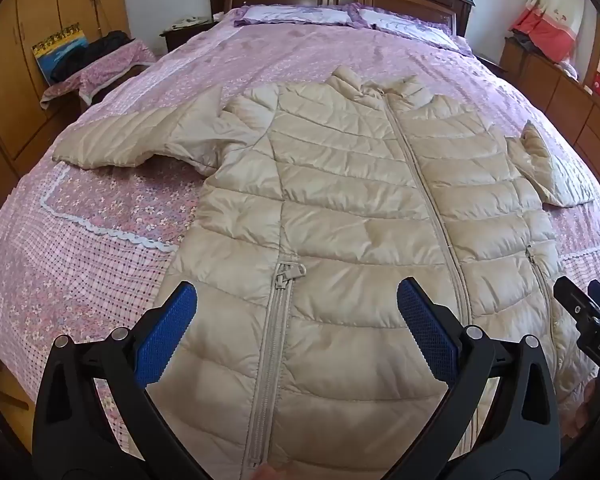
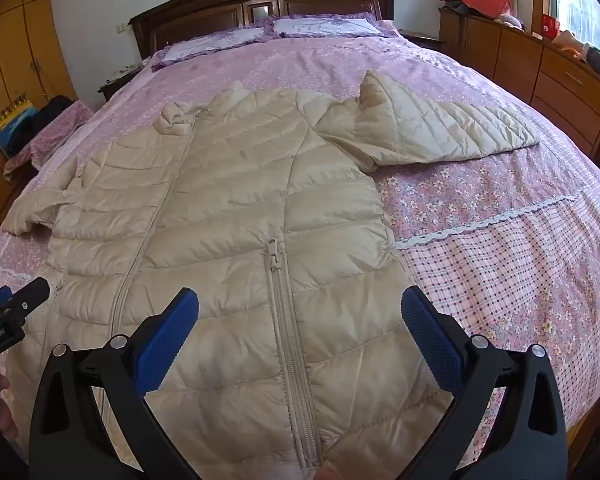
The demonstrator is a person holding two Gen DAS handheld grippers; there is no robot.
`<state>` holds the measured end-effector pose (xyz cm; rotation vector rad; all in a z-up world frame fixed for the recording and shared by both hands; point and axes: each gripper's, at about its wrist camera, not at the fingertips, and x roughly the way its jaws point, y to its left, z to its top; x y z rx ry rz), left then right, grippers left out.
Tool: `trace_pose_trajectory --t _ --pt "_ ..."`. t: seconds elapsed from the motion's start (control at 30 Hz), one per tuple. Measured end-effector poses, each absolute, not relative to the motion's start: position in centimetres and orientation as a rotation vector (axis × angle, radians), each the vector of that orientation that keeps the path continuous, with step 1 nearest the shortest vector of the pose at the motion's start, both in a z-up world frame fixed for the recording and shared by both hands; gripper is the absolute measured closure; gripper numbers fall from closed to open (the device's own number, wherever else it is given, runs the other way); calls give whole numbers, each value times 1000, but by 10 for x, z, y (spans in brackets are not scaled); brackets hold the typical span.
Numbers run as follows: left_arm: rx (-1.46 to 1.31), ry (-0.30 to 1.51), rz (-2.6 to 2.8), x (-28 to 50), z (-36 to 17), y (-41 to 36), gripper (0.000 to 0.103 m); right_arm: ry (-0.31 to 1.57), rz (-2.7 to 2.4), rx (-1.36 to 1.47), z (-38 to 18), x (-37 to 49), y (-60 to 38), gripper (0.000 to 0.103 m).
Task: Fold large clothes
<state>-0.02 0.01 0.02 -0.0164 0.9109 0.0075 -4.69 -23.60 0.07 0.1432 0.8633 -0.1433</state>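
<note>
Beige jacket (image 1: 360,216) on bed (image 2: 500,216); both grippers' jaws agape, left gripper (image 2: 8,316) marked "GenRobot.AI".

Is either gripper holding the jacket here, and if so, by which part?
Nothing is held. The left gripper and right gripper are both open above the beige jacket, fingers apart.

Right hand-held gripper (image 2: 299,312): black frame, blue textured pads (image 2: 168,344), jaws spread wide, holding nothing, poised above the lower front of a beige quilted puffer jacket (image 2: 228,200). Jacket lies front up on a pink floral bedspread (image 2: 480,216), main zipper closed, collar toward the dark wooden headboard (image 2: 260,4). One sleeve (image 2: 432,128) extends sideways, partly bunched at the shoulder. Pocket zipper (image 2: 284,320) runs between the pads. Left hand-held gripper (image 2: 10,312) enters at the frame's left edge; its state cannot be determined.
</note>
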Motion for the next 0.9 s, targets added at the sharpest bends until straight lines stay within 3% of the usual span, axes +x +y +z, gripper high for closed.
trace_pose_trajectory --t 0.9 --pt "-4 924 12 -2 -2 1 3 872 -151 141 0 -48 -235 5"
